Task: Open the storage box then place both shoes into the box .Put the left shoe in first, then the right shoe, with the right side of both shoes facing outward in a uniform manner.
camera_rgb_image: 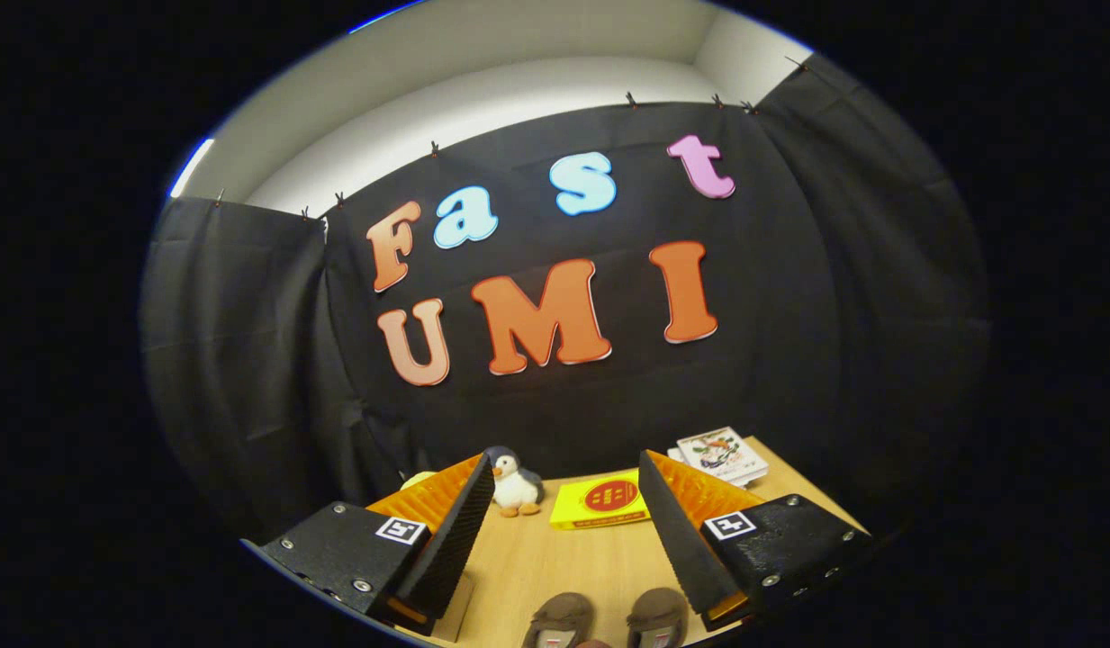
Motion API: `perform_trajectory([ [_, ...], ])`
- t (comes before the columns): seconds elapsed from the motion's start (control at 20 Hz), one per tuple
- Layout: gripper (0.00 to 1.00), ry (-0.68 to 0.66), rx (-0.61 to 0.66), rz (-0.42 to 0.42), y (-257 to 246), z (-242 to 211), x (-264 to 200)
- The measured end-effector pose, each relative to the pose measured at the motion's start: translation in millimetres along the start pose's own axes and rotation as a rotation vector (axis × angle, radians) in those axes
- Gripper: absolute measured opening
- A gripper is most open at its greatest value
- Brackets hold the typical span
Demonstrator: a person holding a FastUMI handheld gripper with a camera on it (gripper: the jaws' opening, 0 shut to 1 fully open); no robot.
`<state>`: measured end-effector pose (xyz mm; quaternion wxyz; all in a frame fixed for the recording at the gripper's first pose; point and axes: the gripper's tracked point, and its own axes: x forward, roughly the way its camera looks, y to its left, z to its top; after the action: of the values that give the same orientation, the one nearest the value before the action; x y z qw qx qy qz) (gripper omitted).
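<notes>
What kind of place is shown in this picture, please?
Probably a staged recording booth, not a real home: black cloth hangs as a wall behind a small wooden table. Household props lie on it: a pair of shoes, a toy penguin, a yellow box. The claw is open, holding nothing.

a black cloth wall (789,360) hangs in folds behind a light wooden table (555,562), clipped along its top edge. above it, toward 12 o'clock, a pale plain wall (518,99) runs up to a white ceiling (482,45), with a corner toward 1 o'clock.
</notes>
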<state>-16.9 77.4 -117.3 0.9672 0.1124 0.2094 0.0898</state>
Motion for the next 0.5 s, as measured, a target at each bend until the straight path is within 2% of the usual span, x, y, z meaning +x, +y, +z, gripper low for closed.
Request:
perform_trajectory([
  [0.25, 0.96, 0.311, 0.124, 0.196, 54.3, -92.0, 4.1],
  [0.5, 0.96, 0.464, 0.134, 0.268, 81.4, -150.6, 3.1],
])
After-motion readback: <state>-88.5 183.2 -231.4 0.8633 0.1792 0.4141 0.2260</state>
